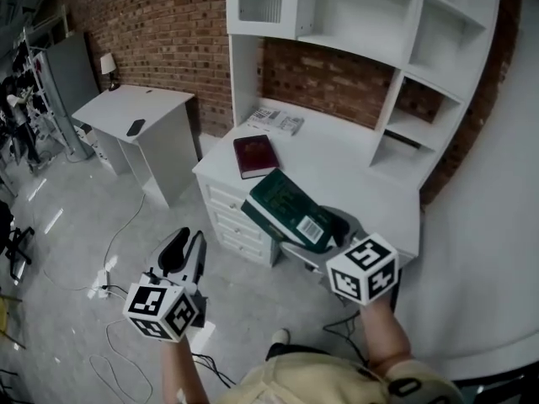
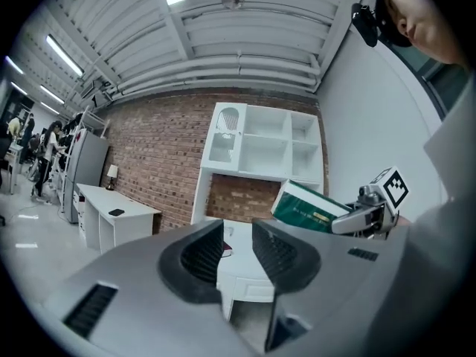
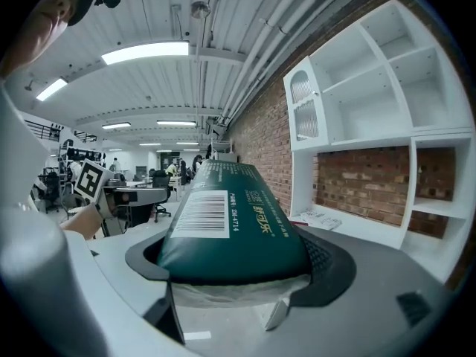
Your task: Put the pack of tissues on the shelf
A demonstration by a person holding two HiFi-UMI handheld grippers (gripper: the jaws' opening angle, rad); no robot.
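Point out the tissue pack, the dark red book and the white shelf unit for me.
pack of tissues (image 1: 285, 202), head view, green top face.
dark red book (image 1: 254, 155), head view, middle of cover.
white shelf unit (image 1: 354, 47), head view, front edge of a shelf board.

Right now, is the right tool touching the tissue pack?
Touching. The right gripper view shows the right tool clamped on the green tissue pack, both jaws pressed against its sides.
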